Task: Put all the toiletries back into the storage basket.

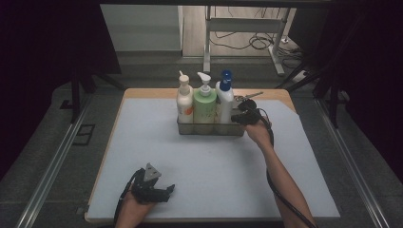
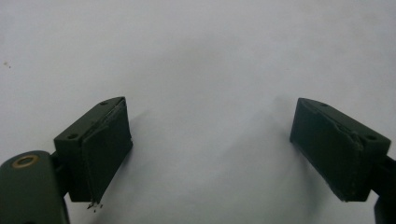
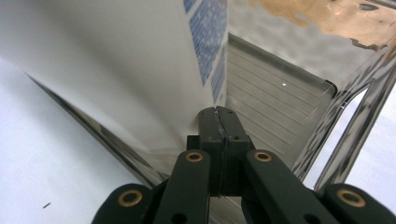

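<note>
A shallow see-through tray [image 1: 209, 129] stands at the back middle of the white mat [image 1: 190, 161]. It holds three pump bottles in a row: a white one with an orange label [image 1: 184, 102], a green one [image 1: 205, 107], and a white one with a blue cap [image 1: 225, 97]. My right gripper [image 1: 236, 118] is shut at the tray's right end. Its tips [image 3: 219, 116] are pressed together over the tray floor [image 3: 275, 102], right beside the white bottle [image 3: 116, 70], and nothing shows between them. Near the front left, my left gripper [image 1: 167, 192] rests open over bare mat [image 2: 210, 140].
A small dark metal object [image 1: 247, 97] lies behind the tray's right end. The wooden table edge [image 1: 142, 92] frames the mat. Black frame bars stand at both sides, and white table legs with cables [image 1: 256, 40] are on the floor beyond.
</note>
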A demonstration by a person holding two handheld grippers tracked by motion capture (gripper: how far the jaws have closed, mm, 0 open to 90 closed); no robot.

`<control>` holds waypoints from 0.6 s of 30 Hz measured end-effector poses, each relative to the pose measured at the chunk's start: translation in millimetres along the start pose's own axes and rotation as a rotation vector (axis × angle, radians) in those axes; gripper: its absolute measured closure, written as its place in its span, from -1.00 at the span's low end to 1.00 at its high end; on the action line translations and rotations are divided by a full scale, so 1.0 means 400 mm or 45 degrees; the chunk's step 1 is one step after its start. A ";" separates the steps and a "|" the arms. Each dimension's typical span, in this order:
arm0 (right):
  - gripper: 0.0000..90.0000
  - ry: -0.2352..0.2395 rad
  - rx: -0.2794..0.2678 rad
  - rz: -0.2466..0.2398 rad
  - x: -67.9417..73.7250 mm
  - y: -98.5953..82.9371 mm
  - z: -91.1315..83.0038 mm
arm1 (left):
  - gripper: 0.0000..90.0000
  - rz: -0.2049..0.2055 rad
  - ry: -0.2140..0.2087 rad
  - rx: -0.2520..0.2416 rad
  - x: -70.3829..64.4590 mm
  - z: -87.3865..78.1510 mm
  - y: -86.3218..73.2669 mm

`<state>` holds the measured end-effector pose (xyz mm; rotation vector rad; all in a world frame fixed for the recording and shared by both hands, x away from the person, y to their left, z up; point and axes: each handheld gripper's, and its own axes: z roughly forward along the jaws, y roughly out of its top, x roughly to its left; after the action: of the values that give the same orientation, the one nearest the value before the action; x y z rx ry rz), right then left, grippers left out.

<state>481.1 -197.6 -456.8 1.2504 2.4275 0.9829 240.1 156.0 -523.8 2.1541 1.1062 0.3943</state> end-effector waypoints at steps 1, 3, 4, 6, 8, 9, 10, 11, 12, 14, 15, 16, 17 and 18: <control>0.99 0.006 0.001 -0.007 0.002 0.000 -0.001 | -0.73 0.000 0.000 0.000 0.000 0.000 0.000; 0.99 0.012 0.008 -0.007 0.007 0.000 -0.002 | -0.73 0.003 0.001 0.003 0.001 0.000 0.000; 0.99 0.012 0.008 -0.016 0.009 0.000 -0.002 | -0.73 0.003 0.001 0.003 0.001 0.000 0.000; 0.99 0.009 0.008 -0.029 0.012 0.002 -0.002 | -0.73 0.003 0.001 0.003 0.001 0.000 0.000; 0.99 0.005 0.011 -0.033 0.014 0.002 -0.002 | -0.73 0.003 0.001 0.003 0.001 0.000 0.000; 0.99 0.006 0.015 -0.026 0.015 0.002 -0.002 | -0.73 0.003 0.001 0.003 0.001 0.000 0.000; 0.99 0.004 0.016 -0.025 0.016 0.003 -0.003 | -0.73 0.003 0.001 0.003 0.001 0.000 0.000; 0.99 0.003 0.017 -0.032 0.017 0.003 -0.003 | -0.73 0.003 0.001 0.003 0.001 0.000 0.000; 0.99 0.005 0.015 -0.043 0.016 0.003 -0.002 | -0.73 0.003 0.001 0.003 0.001 0.000 0.000; 0.99 0.008 0.016 -0.045 0.017 0.003 -0.003 | -0.73 0.002 0.001 0.003 0.001 0.000 0.000; 0.99 0.005 0.016 -0.044 0.018 0.003 -0.003 | -0.73 0.002 0.001 0.003 0.001 0.000 0.000; 0.99 0.005 0.016 -0.044 0.019 0.002 -0.003 | -0.73 0.002 0.001 0.003 0.001 0.000 0.000; 0.99 0.004 0.016 -0.045 0.019 0.002 -0.003 | -0.73 0.003 0.001 0.003 0.001 0.000 0.000; 0.99 0.005 0.016 -0.044 0.019 0.002 -0.003 | -0.73 0.003 0.001 0.003 0.001 0.000 0.000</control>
<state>476.4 -191.7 -454.5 1.2081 2.4534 0.9628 240.3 156.2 -523.7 2.1575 1.1056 0.3950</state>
